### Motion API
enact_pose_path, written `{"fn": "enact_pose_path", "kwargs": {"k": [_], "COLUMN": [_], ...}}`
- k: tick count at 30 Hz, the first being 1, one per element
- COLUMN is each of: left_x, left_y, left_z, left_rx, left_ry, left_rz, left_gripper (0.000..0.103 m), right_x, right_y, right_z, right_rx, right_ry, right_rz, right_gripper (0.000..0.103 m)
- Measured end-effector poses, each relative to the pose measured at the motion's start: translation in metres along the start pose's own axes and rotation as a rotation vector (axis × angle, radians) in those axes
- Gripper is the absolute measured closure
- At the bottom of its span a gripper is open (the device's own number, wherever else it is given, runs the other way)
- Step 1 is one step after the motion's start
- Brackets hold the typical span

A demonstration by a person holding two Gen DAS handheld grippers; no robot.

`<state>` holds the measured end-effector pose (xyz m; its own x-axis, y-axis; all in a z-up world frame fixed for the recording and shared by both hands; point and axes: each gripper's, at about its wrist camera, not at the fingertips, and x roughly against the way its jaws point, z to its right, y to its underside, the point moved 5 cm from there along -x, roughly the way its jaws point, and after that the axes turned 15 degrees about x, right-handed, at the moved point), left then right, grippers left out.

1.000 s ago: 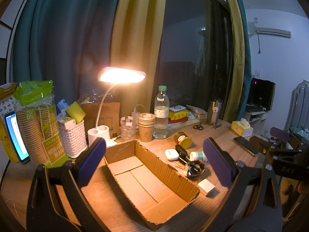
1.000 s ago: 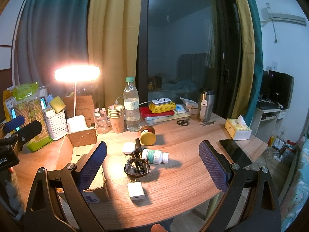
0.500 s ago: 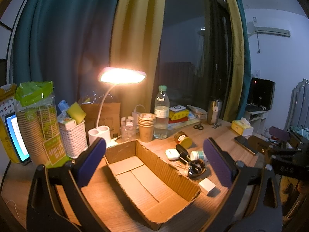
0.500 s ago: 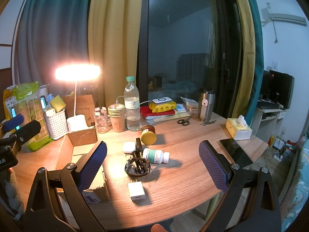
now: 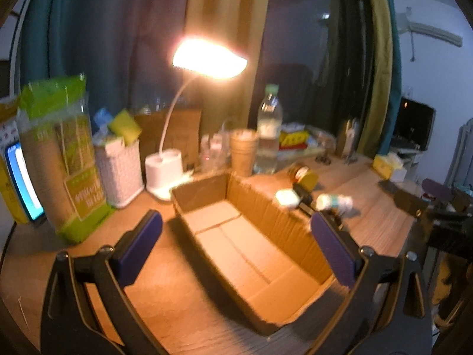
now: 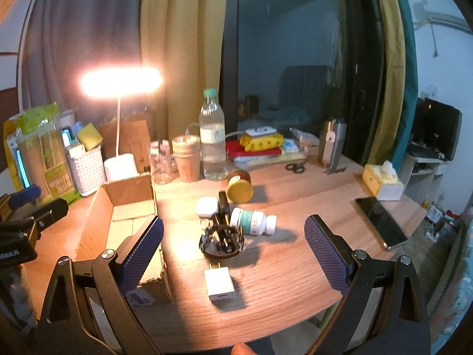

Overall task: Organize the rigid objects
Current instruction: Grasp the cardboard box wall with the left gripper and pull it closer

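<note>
An open cardboard box (image 5: 251,233) lies empty on the wooden desk, and my left gripper (image 5: 236,245) hangs open just above its near half. In the right wrist view the box (image 6: 124,207) sits at the left. My right gripper (image 6: 233,248) is open above a cluster of small items: a white charger cube (image 6: 219,284), a black round gadget (image 6: 221,240), a white pill bottle (image 6: 252,222) on its side, a white earbud case (image 6: 207,206) and a yellow-lidded jar (image 6: 239,189). Nothing sits between either pair of pads.
A lit desk lamp (image 6: 121,82), a white basket (image 6: 85,167), paper cups (image 6: 186,159), a water bottle (image 6: 212,139), a steel flask (image 6: 332,142), scissors (image 6: 295,167), a tissue box (image 6: 382,182) and a phone (image 6: 381,222) ring the desk. A fingertip (image 6: 241,349) shows at the bottom edge.
The left gripper has moved forward and down over the box; its view is blurred. The right gripper has edged slightly closer to the items. Both stay open.
</note>
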<state>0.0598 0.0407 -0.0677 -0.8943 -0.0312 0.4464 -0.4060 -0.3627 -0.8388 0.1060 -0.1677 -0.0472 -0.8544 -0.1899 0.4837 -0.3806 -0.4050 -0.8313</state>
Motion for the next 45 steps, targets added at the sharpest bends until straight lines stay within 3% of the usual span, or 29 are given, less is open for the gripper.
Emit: {"fn": "enact_pose_path", "kwargs": {"k": [9,19,23,29,35,45], "left_x": [-0.06,-0.111,-0.116,-0.128,-0.145,-0.147], "left_y": [0.035,0.068,0.068,0.066,0.055,0.051], "left_z": [-0.03,-0.032,-0.022,-0.022,-0.03,-0.04], "left_rx": [0.058,0.059,-0.005,-0.003,-0.005,0.053], "left_ry": [-0.074,-0.059,-0.06,-0.04,-0.027,0.031], "left_rz": [-0.207,-0.446,-0.452,-0.48,-0.479,-0.487], "left_gripper": [0.002,0.002,0.025,0.062,0.076,0.078], "right_x": [-0.048,-0.081,-0.085,-0.093,-0.1,-0.103], "right_y": [0.029,0.056,0.06,0.066,0.072,0.079], "right_z": [-0.009,-0.006,-0.001,-0.004,-0.011,-0.023], "right_rx": [-0.013,-0.052,-0.07,-0.062,-0.037,-0.022], "right_ry": [-0.044,-0.071,-0.062,-0.06,-0.076,-0.104], "right_rz": [-0.115,-0.199,-0.209,-0.24,-0.269,-0.297], "right_gripper": [0.005,0.005,0.005,0.005,0.005,0.005]}}
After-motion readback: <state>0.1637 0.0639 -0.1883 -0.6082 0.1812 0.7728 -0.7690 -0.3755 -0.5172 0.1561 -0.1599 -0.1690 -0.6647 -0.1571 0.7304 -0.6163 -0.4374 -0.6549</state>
